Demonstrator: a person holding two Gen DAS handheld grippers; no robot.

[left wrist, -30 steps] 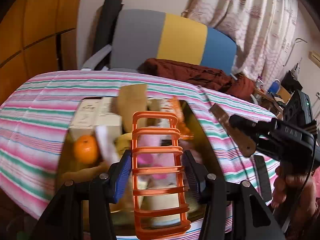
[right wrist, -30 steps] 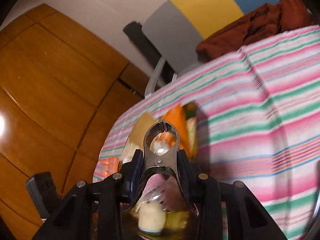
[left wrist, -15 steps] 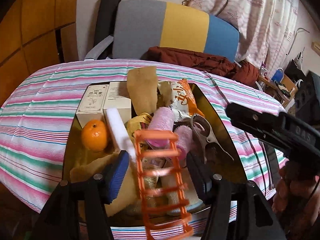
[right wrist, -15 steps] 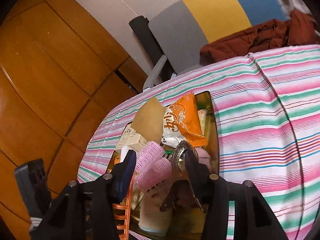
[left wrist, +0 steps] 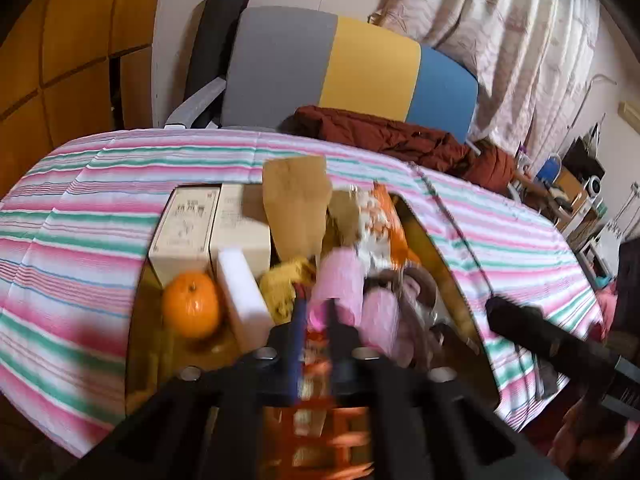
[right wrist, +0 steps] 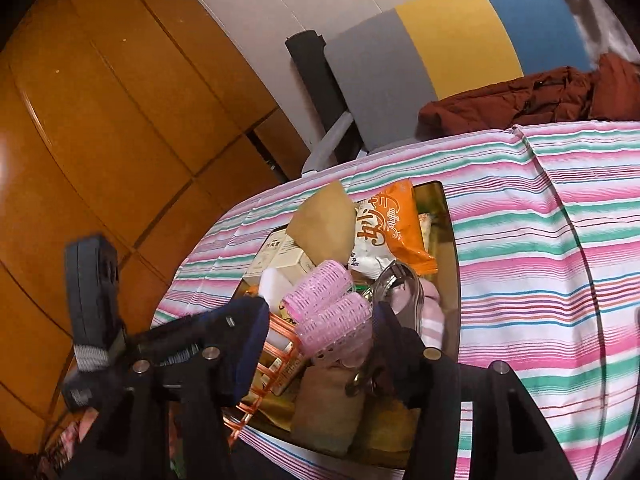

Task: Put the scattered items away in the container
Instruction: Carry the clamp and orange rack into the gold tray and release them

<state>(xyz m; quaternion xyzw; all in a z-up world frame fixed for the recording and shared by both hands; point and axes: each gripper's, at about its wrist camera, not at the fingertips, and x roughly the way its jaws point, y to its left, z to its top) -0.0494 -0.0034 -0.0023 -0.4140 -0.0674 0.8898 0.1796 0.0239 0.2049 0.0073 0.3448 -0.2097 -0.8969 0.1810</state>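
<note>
A: Where are the items?
B: Piled in the tray (right wrist: 451, 264) on the striped cloth (right wrist: 560, 240): orange (left wrist: 192, 310), boxes (left wrist: 208, 228), pink rollers (right wrist: 324, 300), snack bag (right wrist: 390, 228).
A: Grippers?
B: Left gripper (left wrist: 314, 324) pinched closed, empty, above the orange rack (right wrist: 276, 364). Right gripper (right wrist: 320, 344) partway apart and widening, holding nothing.

Cloth: striped tablecloth (left wrist: 100, 208) in pink, green and white, covering the surface.
Chair: grey, yellow and blue chair back (left wrist: 352, 68) beyond the surface's far edge.
Garment: dark red garment (left wrist: 384, 140) bunched at the far edge, below the chair back.
Curtain: pale patterned curtain (left wrist: 500, 40), far right.
Wall: orange wooden panels (right wrist: 100, 100), left.
</note>
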